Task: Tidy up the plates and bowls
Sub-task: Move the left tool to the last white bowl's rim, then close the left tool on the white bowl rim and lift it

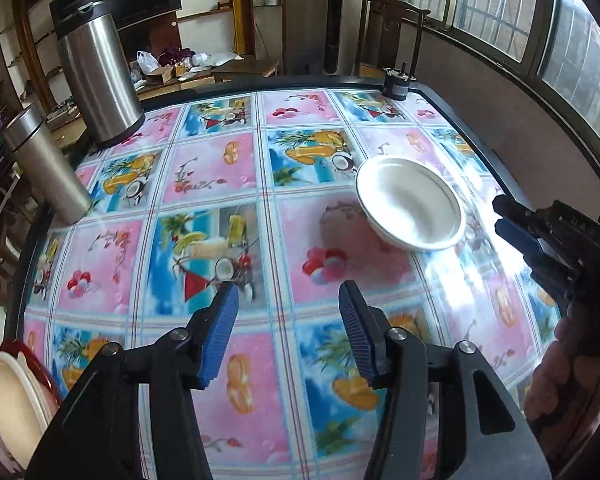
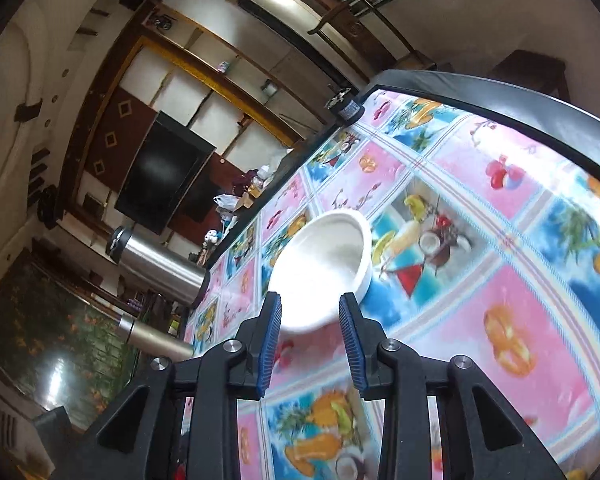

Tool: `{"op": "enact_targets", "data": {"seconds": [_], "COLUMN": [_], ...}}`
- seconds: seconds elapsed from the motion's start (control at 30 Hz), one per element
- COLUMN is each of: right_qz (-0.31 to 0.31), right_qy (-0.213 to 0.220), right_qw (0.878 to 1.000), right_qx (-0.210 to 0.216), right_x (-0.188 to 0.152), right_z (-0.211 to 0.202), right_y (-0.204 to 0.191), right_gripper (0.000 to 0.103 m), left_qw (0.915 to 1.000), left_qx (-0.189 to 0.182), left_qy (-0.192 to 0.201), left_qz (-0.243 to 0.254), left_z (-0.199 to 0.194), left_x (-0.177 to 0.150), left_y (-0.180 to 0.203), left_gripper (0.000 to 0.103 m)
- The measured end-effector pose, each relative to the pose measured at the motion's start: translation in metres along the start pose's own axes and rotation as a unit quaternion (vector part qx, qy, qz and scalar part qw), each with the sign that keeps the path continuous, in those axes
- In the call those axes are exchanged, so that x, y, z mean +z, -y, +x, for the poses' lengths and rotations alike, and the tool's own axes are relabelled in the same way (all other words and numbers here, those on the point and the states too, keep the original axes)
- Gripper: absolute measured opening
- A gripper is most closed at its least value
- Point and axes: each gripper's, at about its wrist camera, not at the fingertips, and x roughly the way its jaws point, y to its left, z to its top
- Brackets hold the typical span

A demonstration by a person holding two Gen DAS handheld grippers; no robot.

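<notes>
one white round ceramic bowl (image 1: 410, 204) sits on the worktop (image 1: 228, 184), which is covered in a glossy pink and blue fruit-print cloth, toward its right side and well apart from the two brushed steel flasks (image 1: 96, 76) at the far left. my right claw (image 2: 310, 344) has its blue ribbed pads parted with nothing between them, tilted hard over and lined up with the bowl's near rim (image 2: 324, 272), near it but not touching as far as i can tell. my left claw (image 1: 288, 336) is also spread and carrying nothing, hovering over bare cloth in the middle of the worktop. at the lower left edge of the left wrist view a cream plate (image 1: 14, 404) lies on a red dish, probably where the bowl is headed. the risk i judge here is the rim grip: the bowl looks smooth and its wall slopes, so a shallow or skewed pinch could let it slip or tip out. pushing in too fast could also shove it across the slick cloth toward the worktop's right edge.
</notes>
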Motion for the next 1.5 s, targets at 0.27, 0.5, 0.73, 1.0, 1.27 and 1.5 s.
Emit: {"op": "enact_targets", "data": {"seconds": [0.27,0.5,0.73,1.0,1.27,1.5], "right_qz": [0.071,0.077,0.071,0.059,0.056,0.057], "right_qy": [-0.017,-0.028,-0.042,-0.045,-0.047,-0.045], "right_qw": [0.997,0.997,0.997,0.997,0.997,0.997], "right_qx": [0.004,-0.002,-0.001,-0.008,-0.011,-0.015], "right_x": [0.034,0.044,0.043,0.040,0.037,0.036], "right_z": [0.045,0.066,0.079,0.084,0.086,0.086], "right_y": [0.038,0.058,0.057,0.051,0.050,0.051], "right_gripper": [0.033,0.033,0.033,0.033,0.033,0.033], "left_qw": [0.9992,0.9963,0.9954,0.9913,0.9822,0.9807], "left_qx": [-0.002,-0.019,-0.045,-0.071,-0.131,-0.140], "left_qy": [-0.024,-0.031,-0.043,-0.049,-0.051,-0.031], "left_qz": [-0.033,-0.078,-0.072,-0.100,-0.125,-0.132], "left_z": [0.054,0.074,0.083,0.093,0.099,0.104], "left_x": [0.039,0.035,0.046,0.049,0.049,0.045], "left_y": [0.019,0.015,0.031,0.026,0.029,0.029], "left_gripper": [0.051,0.051,0.051,0.051,0.051,0.051]}}
